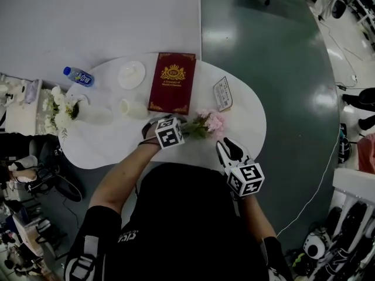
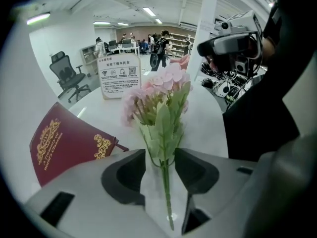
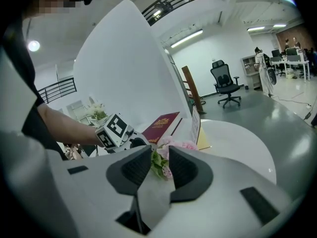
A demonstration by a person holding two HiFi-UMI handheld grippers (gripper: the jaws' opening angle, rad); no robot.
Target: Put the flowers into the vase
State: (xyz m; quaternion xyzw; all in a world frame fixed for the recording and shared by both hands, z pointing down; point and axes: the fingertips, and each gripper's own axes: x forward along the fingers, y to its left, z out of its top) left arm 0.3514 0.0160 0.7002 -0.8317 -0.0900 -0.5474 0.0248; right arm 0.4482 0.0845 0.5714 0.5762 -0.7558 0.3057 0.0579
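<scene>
Head view shows us the pink flower (image 1: 208, 123) lying on the white table (image 1: 117, 148), on our side of the red book (image 1: 173, 82) and the card (image 1: 222, 92). Our left gripper (image 1: 183, 131) points steeply down at the stem end. In the left gripper view the stem (image 2: 166, 192) runs up the gap between its jaws, which stand apart — neither pad presses on it. Our right gripper (image 1: 227, 149) hovers near the bloom, to its lower right, not touching. Its jaws are a little apart with nothing between them — the bloom only shows beyond the gap. The vase (image 1: 96, 115), holding white flowers (image 1: 58, 111), stands at the table's left end, well apart from the pink flower.
</scene>
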